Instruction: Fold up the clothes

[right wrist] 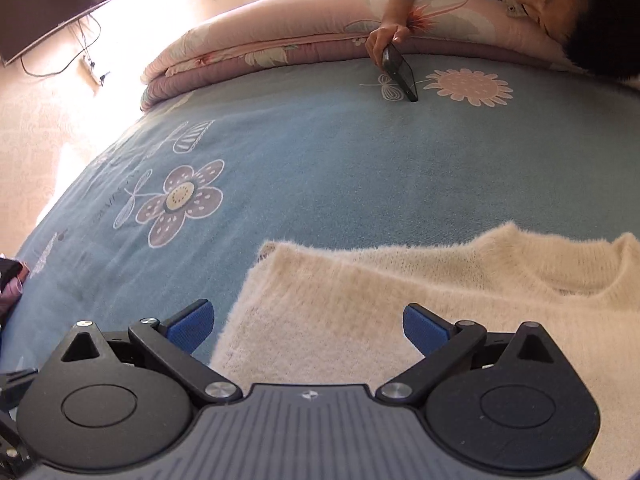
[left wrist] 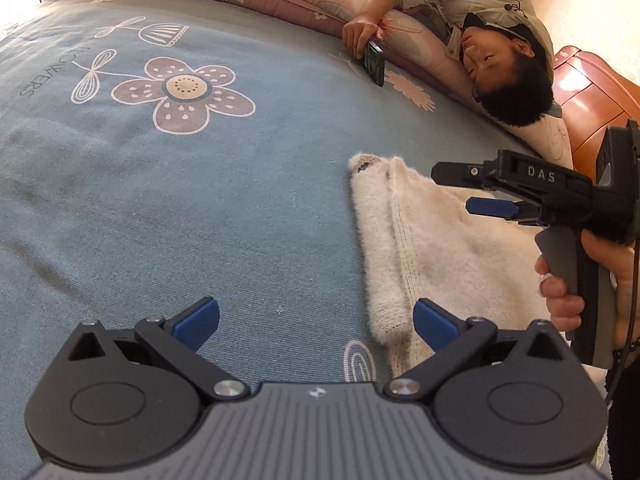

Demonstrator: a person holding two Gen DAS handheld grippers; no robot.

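Fluffy cream knitted sweater [right wrist: 400, 312] laid on blue flowered bedsheet [left wrist: 200, 200].
Left gripper [left wrist: 316, 322] and right gripper [right wrist: 308, 326] were held with jaws apart, empty, at lower frame.

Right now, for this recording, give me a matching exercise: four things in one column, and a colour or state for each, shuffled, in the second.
Things:
1. sweater
2. bedsheet
3. phone
4. left hand-held gripper

Colour or state:
A. blue with a flower print
B. held in a hand at the quilt's edge
C. open, empty
D. cream, fluffy, lying on the bed

Pairs: 1-D, 2-A, 3-B, 4-C
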